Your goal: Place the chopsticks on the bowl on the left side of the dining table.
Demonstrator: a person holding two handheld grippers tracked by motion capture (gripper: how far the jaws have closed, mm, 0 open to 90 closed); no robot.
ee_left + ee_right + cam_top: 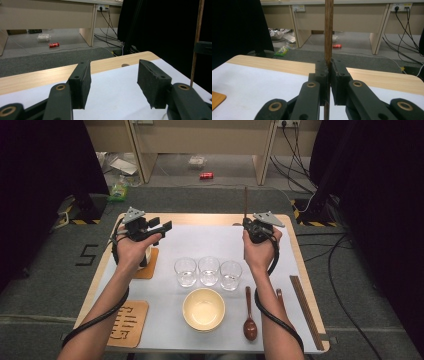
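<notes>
My right gripper (247,224) is shut on a dark wooden chopstick (245,200) and holds it upright above the far right of the white mat. In the right gripper view the chopstick (328,30) rises straight up from between the pressed jaws of that gripper (329,65). My left gripper (161,225) hovers over the far left of the mat with its jaws apart. In the left gripper view nothing lies between the jaws of the left gripper (113,68), and the held chopstick (197,37) stands at the right edge.
Three clear glasses (209,270) stand in a row mid-table, with a cream bowl (203,309) in front of them. A brown spoon (249,317) and a second chopstick (306,310) lie at the right. Wooden coasters (127,322) sit at the left. The wooden table (200,218) edge runs behind the mat.
</notes>
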